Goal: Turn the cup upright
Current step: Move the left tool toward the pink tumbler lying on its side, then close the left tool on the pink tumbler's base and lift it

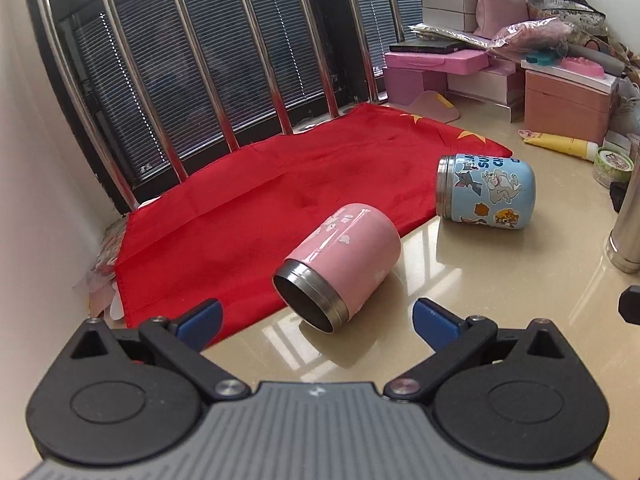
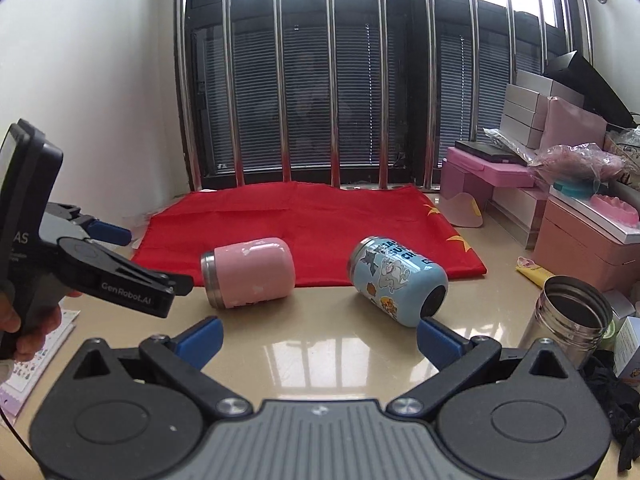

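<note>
Your work surface is a glossy beige countertop point(image 1: 500, 280) running up to a dark louvred window behind upright steel bars point(image 1: 276, 80).

A red cloth with yellow stars point(image 1: 248, 208) lies flat at the window side of the counter. Stacked pink and white boxes point(image 2: 576, 232) fill the right end.

Your left gripper point(image 1: 316, 318) has its blue-tipped jaws spread wide and grips nothing. It hovers low over the counter, just short of the pink cup. In the right wrist view you see it from the side at the left edge point(image 2: 108, 236).

Your right gripper point(image 2: 318, 336) is likewise spread and empty. Its right fingertip point(image 2: 436, 338) sits very near the base of the blue cup; contact cannot be confirmed.

An uncapped stainless steel flask point(image 2: 568, 316) stands upright at the right of the counter.

The pink steel-rimmed cup point(image 1: 344, 268) lies on its side at the cloth's near edge, its open mouth towards your left gripper.

The light-blue cartoon-printed cup point(image 2: 396, 280) also lies on its side, partly on the cloth's corner, mouth pointing away from your right gripper. The two cups lie near each other, not touching.

A yellow tube point(image 1: 560, 144) lies flat by the boxes.
</note>
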